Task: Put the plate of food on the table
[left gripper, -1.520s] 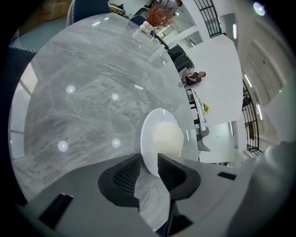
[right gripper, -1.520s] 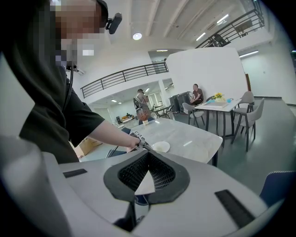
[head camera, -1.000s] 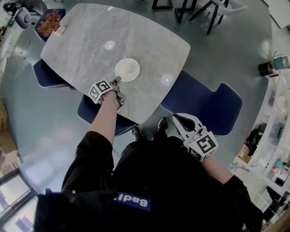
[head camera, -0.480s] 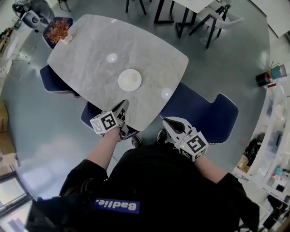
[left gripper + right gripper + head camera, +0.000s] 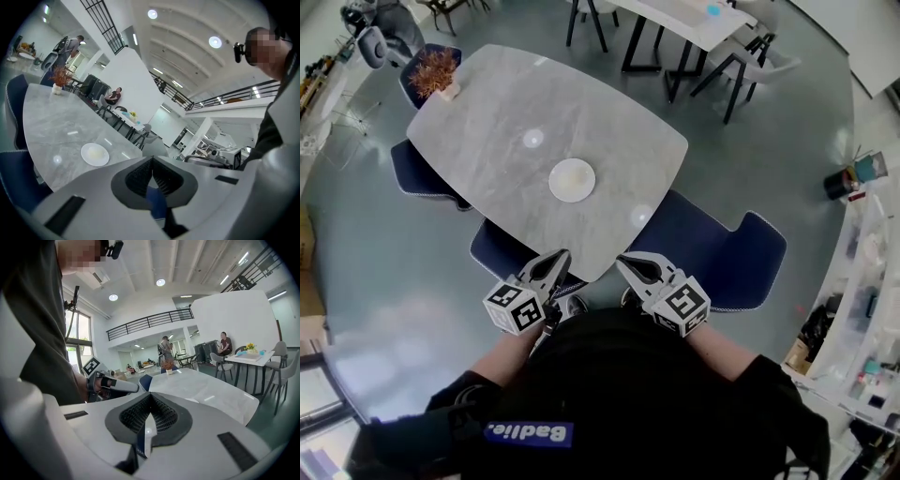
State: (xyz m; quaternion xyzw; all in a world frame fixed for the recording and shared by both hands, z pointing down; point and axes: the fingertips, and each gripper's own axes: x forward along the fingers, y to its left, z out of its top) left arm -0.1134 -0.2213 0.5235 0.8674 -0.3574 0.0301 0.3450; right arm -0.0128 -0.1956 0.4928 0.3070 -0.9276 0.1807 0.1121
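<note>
A white plate (image 5: 572, 179) with pale food rests on the grey marble table (image 5: 506, 103), toward its near side. It also shows in the left gripper view, where the plate (image 5: 95, 154) lies well ahead of the jaws. My left gripper (image 5: 560, 255) is pulled back by the table's near edge, apart from the plate, and is shut with nothing in it (image 5: 151, 161). My right gripper (image 5: 623, 260) hangs beside it, also shut and empty (image 5: 149, 397). Both are held close to the person's body.
Blue chairs (image 5: 722, 248) stand at the table's near and left sides. A dried plant in a pot (image 5: 436, 70) sits on the far left corner. Other tables and chairs (image 5: 675, 28) stand behind, and cluttered shelves (image 5: 862, 319) line the right.
The left gripper has drawn back from the plate toward the body and its jaws have shut. The right gripper has shifted left and up beside it. The plate stays on the table.
</note>
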